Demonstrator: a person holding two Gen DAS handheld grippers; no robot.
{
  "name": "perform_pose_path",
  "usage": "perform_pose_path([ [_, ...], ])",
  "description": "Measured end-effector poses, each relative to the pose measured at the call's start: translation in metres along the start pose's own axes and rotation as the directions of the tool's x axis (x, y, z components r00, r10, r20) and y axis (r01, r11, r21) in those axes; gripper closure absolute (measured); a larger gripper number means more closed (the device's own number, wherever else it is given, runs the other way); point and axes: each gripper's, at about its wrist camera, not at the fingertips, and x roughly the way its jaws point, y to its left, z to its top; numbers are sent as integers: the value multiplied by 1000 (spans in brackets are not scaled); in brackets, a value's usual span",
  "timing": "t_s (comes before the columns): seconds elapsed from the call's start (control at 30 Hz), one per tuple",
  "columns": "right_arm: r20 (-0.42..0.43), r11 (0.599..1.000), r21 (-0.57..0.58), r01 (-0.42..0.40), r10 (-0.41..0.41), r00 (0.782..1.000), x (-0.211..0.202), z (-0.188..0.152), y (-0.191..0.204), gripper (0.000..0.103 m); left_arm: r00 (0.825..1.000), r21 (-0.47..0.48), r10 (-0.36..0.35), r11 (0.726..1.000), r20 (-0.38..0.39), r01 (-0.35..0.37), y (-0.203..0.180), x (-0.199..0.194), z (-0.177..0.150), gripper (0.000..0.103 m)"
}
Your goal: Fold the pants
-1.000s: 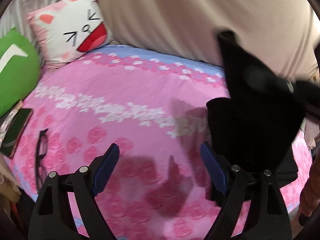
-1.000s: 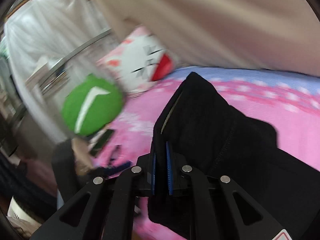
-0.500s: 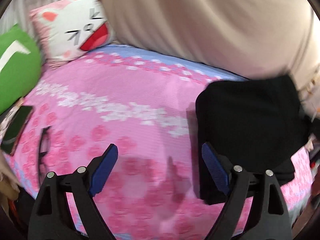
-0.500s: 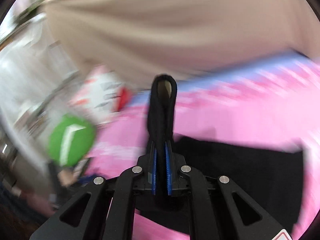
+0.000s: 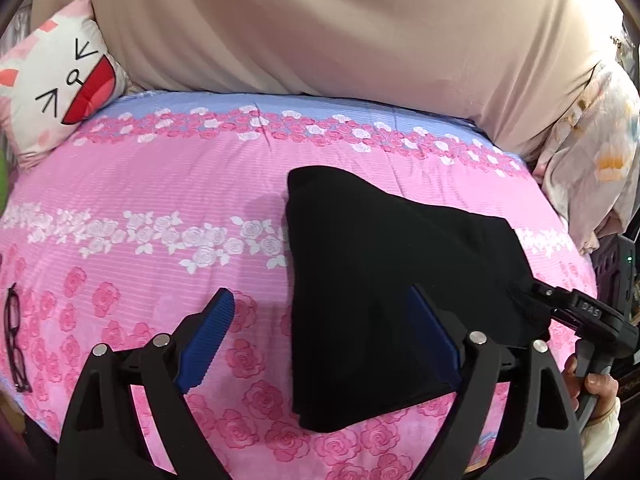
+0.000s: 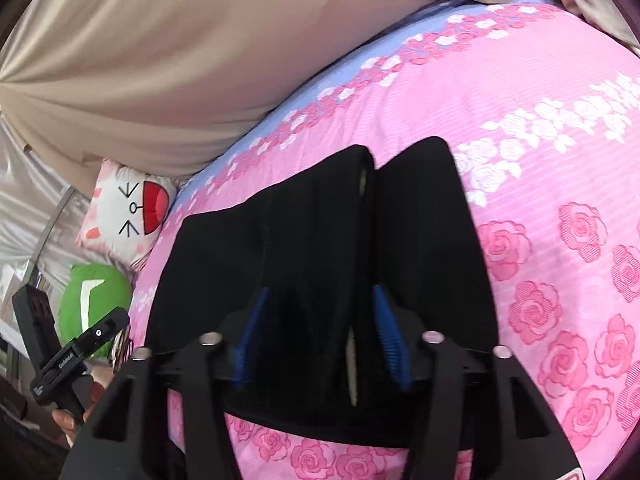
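Observation:
The black pants [image 5: 384, 280] lie folded in a thick stack on the pink rose-print bedspread [image 5: 160, 184]. My left gripper [image 5: 324, 320] is open and empty, hovering over the stack's left edge, its right finger above the cloth. In the right wrist view the pants [image 6: 320, 248] lie under my right gripper [image 6: 320, 328]. Its jaws are spread apart with a raised fold of the cloth between them. The right gripper's body also shows at the stack's right edge in the left wrist view [image 5: 576, 312].
A cat-face pillow [image 5: 60, 88] and a green cushion [image 6: 94, 296] sit at the bed's left end. Glasses [image 5: 16, 340] lie near the bed's front left edge. A beige curtain [image 5: 320, 28] hangs behind the bed. A floral blanket [image 5: 592, 140] sits at the right.
My right gripper lowered the lifted pants fold onto the stack and opened its jaws. The pants now lie flat on the bed. The left gripper stayed open and shifted slightly.

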Motion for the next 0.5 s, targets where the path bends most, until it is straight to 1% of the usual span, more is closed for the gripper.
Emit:
perform_pose_path([
  [0.03, -1, 1000, -18, -3, 3, 1000, 2, -1, 1, 40, 1000, -3, 6, 1000, 1, -6, 2, -1, 0, 15],
  [0.13, 2, 997, -63, 39, -39, 999, 5, -6, 14, 40, 1000, -19, 25, 1000, 0, -25, 10, -3, 0, 15],
  [0.2, 27, 998, -37, 50, -49, 998, -5, -8, 14, 39, 999, -29, 34, 999, 0, -34, 15, -4, 0, 15],
  [0.27, 27, 999, -22, 31, -30, 999, -9, -8, 9, 39, 999, -32, 40, 999, -1, -40, 20, -5, -1, 15],
  [0.3, 0, 1000, -16, 20, -20, 1000, -9, -10, 6, 39, 999, -32, 42, 999, -3, -42, 21, -4, -2, 15],
  [0.37, -33, 1000, 10, -30, 30, 999, -9, -15, -4, 39, 999, -37, 39, 999, -14, -39, 23, -1, -3, 15],
  [0.4, -36, 998, 27, -51, 52, 998, -10, -16, -7, 40, 999, -38, 35, 999, -21, -36, 23, 1, -4, 15],
  [0.43, -31, 996, 49, -74, 76, 997, -10, -18, -9, 45, 999, -37, 31, 999, -28, -32, 23, 3, -6, 15],
  [0.47, -42, 994, 58, -89, 92, 995, -8, -19, -9, 69, 999, -35, 30, 999, -35, -31, 22, 6, -7, 15],
  [0.5, -69, 995, 49, -84, 87, 994, -1, -19, -4, 80, 999, -35, 31, 999, -41, -32, 21, 9, -8, 15],
])
